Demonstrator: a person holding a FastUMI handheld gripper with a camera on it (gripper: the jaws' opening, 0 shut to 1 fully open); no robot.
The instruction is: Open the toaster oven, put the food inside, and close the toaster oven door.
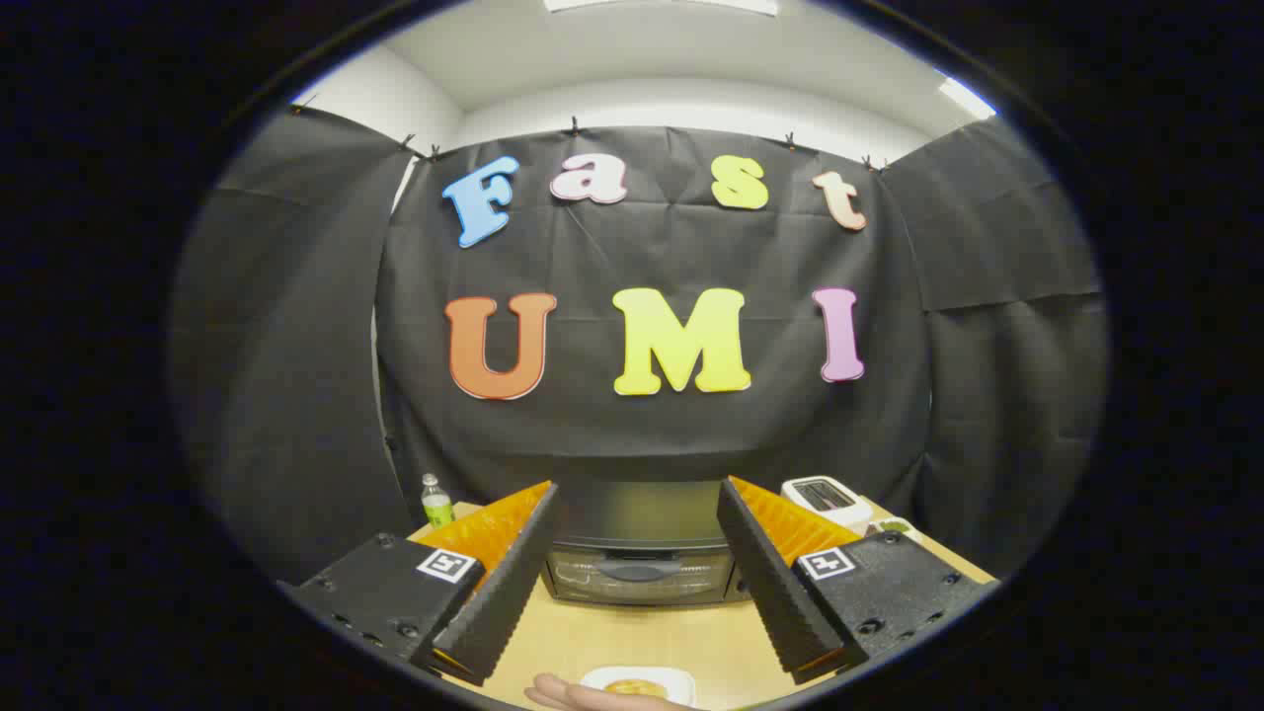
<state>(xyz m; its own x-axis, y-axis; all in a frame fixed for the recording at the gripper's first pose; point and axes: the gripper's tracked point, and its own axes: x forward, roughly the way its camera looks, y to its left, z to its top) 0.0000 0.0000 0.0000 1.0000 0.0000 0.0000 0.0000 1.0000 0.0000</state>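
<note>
Ahead, toaster oven (640, 553) facing hand-held gripper (638, 523), seemingly closed

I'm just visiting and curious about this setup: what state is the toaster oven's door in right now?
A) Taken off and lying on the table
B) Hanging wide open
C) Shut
C: the toaster oven sits beyond the open gripper, its glass door upright and flush with the front, handle across the top of the glass; the food on the white plate is not yet inside.
</note>
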